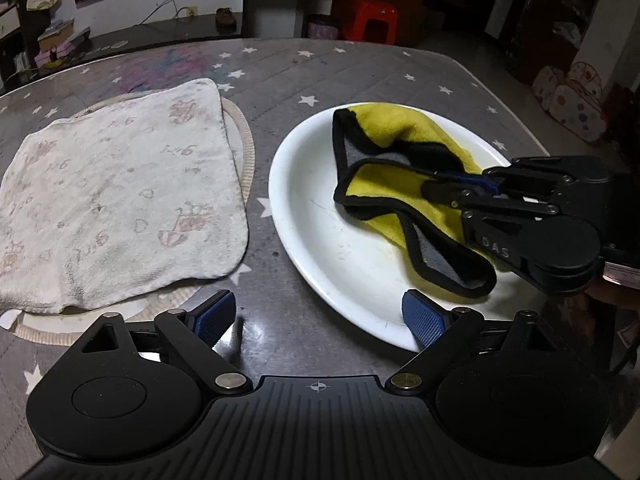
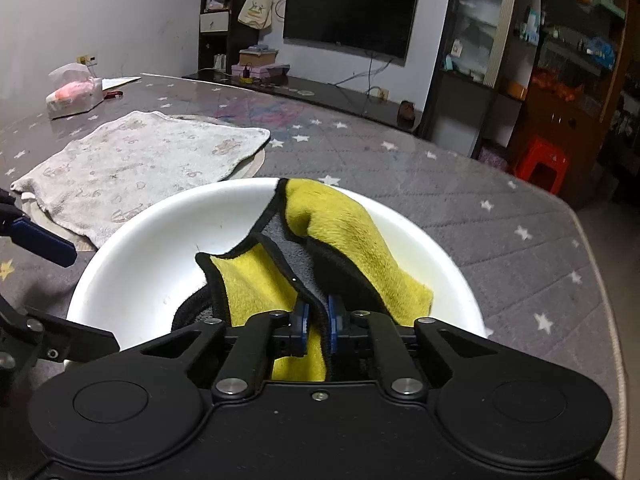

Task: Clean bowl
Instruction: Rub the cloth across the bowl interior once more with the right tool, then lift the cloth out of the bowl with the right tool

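Right gripper (image 2: pixel 316 322): blue-padded fingers clamped on a yellow microfibre cloth with black edging (image 2: pixel 340 228), lying inside a shallow white round bowl (image 2: pixel 152 248). Left gripper (image 1: pixel 320 316): fingers spread, empty, at the bowl's 7 o'clock rim. Grey star-patterned bench (image 1: pixel 280 68); pale printed towel (image 1: pixel 120 200) at 9 o'clock.
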Available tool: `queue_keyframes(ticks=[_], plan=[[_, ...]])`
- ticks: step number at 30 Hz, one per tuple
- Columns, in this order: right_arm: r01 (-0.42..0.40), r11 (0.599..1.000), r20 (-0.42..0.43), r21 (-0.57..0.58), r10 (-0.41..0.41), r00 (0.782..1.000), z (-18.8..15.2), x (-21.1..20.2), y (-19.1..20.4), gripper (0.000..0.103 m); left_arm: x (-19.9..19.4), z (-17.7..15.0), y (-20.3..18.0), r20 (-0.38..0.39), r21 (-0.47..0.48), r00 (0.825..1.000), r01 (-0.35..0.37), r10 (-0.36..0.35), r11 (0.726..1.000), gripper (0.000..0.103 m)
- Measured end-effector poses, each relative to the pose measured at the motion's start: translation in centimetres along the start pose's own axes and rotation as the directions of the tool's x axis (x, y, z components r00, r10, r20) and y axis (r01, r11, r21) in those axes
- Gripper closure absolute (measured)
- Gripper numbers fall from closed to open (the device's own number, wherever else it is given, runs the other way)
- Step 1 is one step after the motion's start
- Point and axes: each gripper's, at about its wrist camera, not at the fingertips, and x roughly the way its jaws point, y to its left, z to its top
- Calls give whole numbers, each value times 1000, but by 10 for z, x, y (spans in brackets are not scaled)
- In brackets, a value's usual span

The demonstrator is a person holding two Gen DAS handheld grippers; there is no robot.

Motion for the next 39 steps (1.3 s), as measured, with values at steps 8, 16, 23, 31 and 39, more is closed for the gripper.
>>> queue_keyframes(ticks=[8,16,23,31,39], plan=[[84,994,74,-64,-79,994,9,-26,-8,96,11,6,-7,-39,-34,999,11,-12,999,48],[174,983,114,-63,-166,979,21,-42,-33,96,14,15,-6,-54,-61,999,1,-5,998,72],[253,967,104,-20,-249,963,25,-36,-67,96,12,30,0,-12,-56,1000,-22,21,998,79],[297,954,5,42,-297,955,-3,-2,-94,96,23,55,24,12,-85,997,-77,78,993,81],[288,957,-56,47,-285,957,-21,20,-93,96,29,52,42,15,-135,995,-97,100,986,78]])
